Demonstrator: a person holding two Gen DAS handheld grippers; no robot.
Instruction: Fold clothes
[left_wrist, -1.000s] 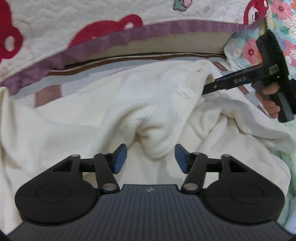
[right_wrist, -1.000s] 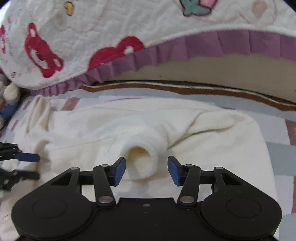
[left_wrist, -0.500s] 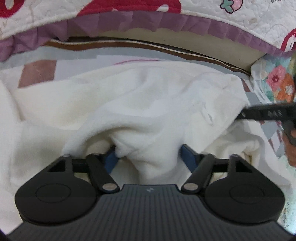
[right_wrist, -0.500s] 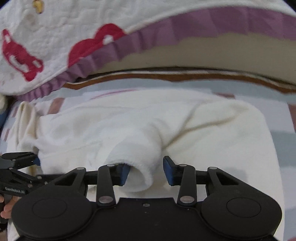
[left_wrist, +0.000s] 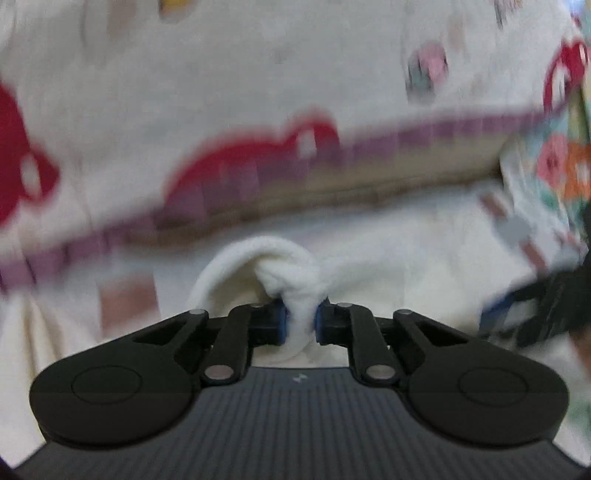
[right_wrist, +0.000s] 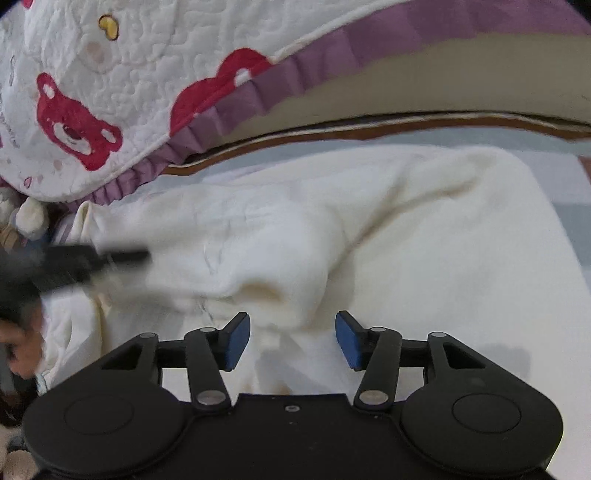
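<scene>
Two tongs: left (left_wrist: 299, 319) clamps cream garment (right_wrist: 369, 229) edge; right (right_wrist: 292, 339) spread, free above cloth.

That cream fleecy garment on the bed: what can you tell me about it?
The cream fleece garment looks soft, thick and plush, lying rumpled and spread across the striped bed sheet, below a quilted bear-print coverlet. A bunched fold of it is pinched between the blue pads of the left claw. The right claw hangs open just over a rounded, sleeve-like fold.

Cream fleece garment (right_wrist: 388, 229); white quilt (right_wrist: 122, 74), red bears, purple trim.
</scene>
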